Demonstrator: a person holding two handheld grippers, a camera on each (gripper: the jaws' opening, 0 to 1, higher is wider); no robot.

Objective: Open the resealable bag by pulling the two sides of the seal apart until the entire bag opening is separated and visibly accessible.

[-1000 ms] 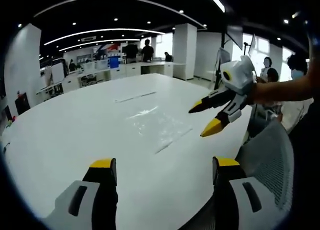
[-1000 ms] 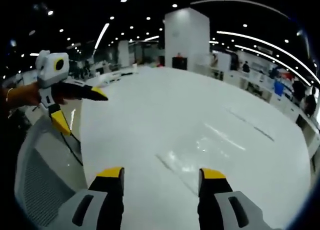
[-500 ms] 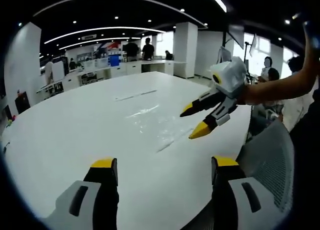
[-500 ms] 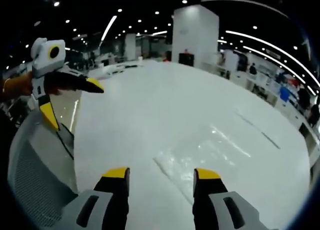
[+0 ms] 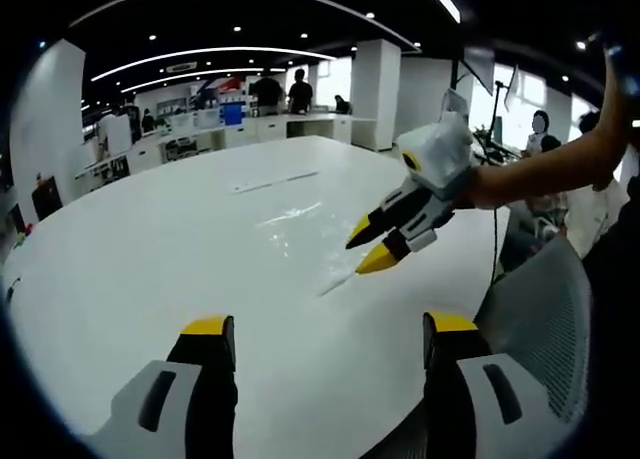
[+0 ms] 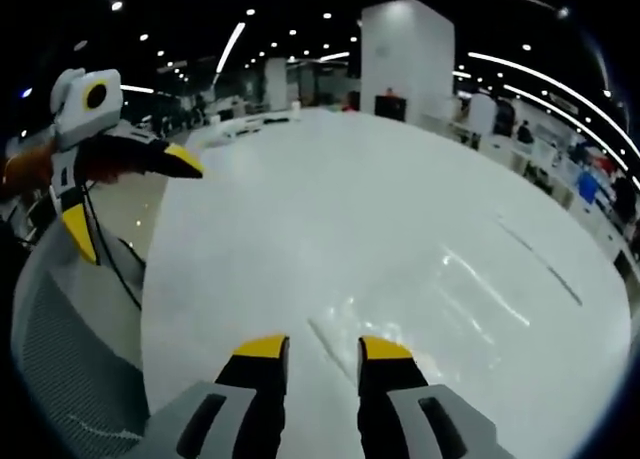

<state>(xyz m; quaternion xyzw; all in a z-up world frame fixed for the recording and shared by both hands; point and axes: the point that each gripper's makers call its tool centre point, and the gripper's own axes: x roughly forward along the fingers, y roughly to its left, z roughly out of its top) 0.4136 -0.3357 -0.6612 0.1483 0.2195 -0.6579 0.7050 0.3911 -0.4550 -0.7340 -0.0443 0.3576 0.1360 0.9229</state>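
Left gripper view: the left hand-held gripper (image 5: 320, 339) rises from the lower edge with its two yellow-tipped jaws set wide apart and nothing between them, held over the near part of a large white bench (image 5: 130, 269). A clear resealable bag (image 5: 300, 224) lies flat on the bench further out, visible mainly by its glare and by one straight edge that runs toward the near right. The right hand-held gripper (image 5: 368, 245) enters from the right on a person's bare forearm (image 5: 545, 169); its jaws are slightly parted, empty, and angled down, with the lower yellow tip just at the near corner of the bag (contact cannot be judged). A grey mesh chair back (image 5: 535, 309) stands at the lower right, beside the bench edge.

Right gripper view: the right hand-held gripper (image 6: 323, 351) shows its own jaws close together with a narrow gap left between them, holding nothing. The bag (image 6: 410, 314) lies directly ahead of the tips, its near edge appearing as a thin dark line on the bench (image 6: 330, 189) just between and beyond the two tips. The left hand-held gripper (image 6: 125, 194) stands at the upper left, jaws spread wide, well apart from the bag and out past the bench's edge.

Background: an open office with white columns, ceiling lights and distant people.
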